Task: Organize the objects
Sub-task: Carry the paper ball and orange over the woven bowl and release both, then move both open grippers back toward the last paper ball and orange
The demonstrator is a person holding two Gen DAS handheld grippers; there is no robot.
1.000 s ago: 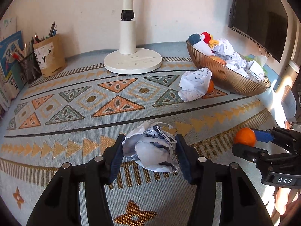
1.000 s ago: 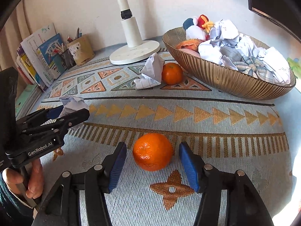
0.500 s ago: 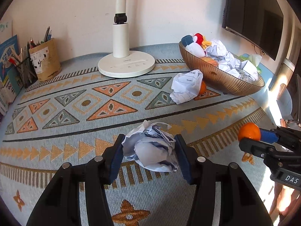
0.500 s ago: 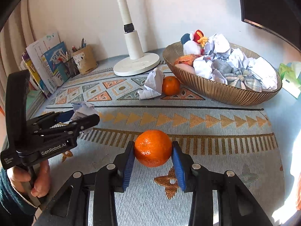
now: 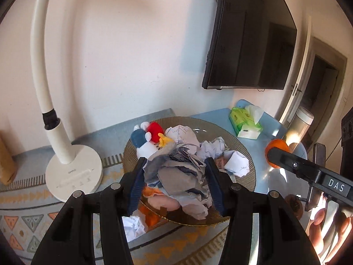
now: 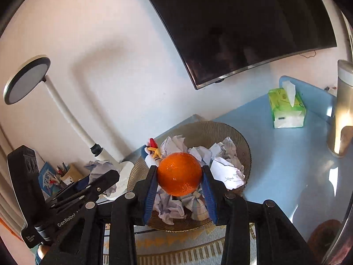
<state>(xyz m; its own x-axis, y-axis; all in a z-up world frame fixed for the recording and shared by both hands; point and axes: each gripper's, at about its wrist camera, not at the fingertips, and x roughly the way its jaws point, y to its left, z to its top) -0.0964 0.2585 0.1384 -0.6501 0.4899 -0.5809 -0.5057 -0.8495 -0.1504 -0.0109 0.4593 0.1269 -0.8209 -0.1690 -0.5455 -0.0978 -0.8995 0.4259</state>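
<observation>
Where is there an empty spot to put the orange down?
The bare blue tabletop between the bowl and the tissue pack looks free. The bowl itself is crowded with crumpled paper and a plush toy.

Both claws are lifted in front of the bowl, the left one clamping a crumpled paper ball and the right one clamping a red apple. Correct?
Not quite. The right claw clamps an orange, not an apple, as the right wrist view shows. The left claw does clamp the crumpled paper ball before the bowl.

Bowl [image 5: 245, 154]: on the worktop [image 6: 286, 154], holding paper balls [image 5: 211, 148] and a plush toy [image 5: 150, 137].
Lamp [image 5: 72, 174]: left of the bowl.
Tissue box [image 6: 286, 108]: behind the bowl, right.
Screen [image 5: 249, 44]: on the wall above.
</observation>
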